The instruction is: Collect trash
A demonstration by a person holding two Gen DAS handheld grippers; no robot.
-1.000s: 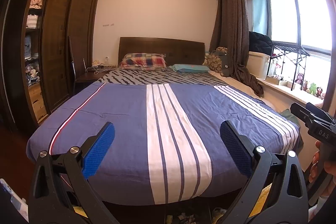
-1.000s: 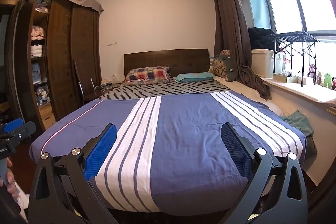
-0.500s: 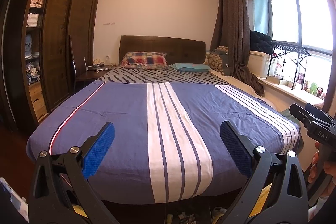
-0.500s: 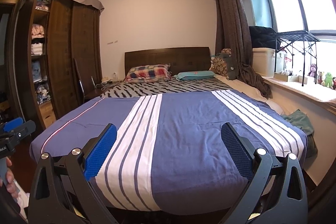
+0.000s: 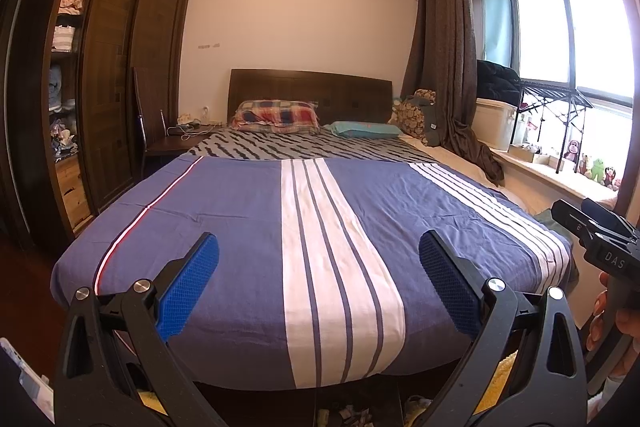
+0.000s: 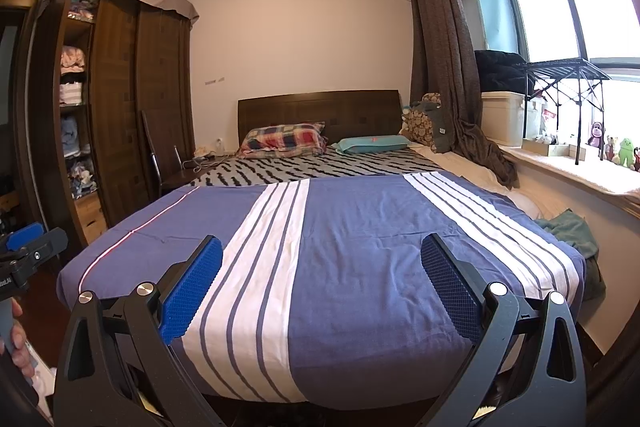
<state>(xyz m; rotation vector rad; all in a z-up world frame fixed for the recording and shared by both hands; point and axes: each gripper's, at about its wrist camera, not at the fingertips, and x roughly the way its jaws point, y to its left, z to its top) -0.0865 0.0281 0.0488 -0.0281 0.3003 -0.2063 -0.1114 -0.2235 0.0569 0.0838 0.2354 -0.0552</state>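
Observation:
My left gripper (image 5: 318, 247) is open, its blue pads wide apart with nothing between them, and it points at the foot of a bed with a blue and white striped cover (image 5: 248, 227). My right gripper (image 6: 320, 247) is also open and empty, aimed at the same cover (image 6: 360, 227) from slightly further right. Small pale scraps (image 5: 348, 415) lie on the dark floor below the bed's foot, too small to identify. No loose item shows on the cover. Each tool appears at the edge of the other's view, as the right gripper (image 5: 592, 231) and the left gripper (image 6: 28, 247), each held by a hand.
A dark wardrobe (image 5: 108, 99) with open shelves stands left, with a chair and nightstand (image 5: 172, 143) beside the bed. Pillows (image 5: 276, 115) lie at the headboard. On the right are a curtain (image 5: 448, 67), a green cloth (image 6: 572, 231) and a window sill (image 6: 600, 179) with toys and a box.
Almost nothing differs: both views drift very slightly, and both grippers stay open in front of the bed.

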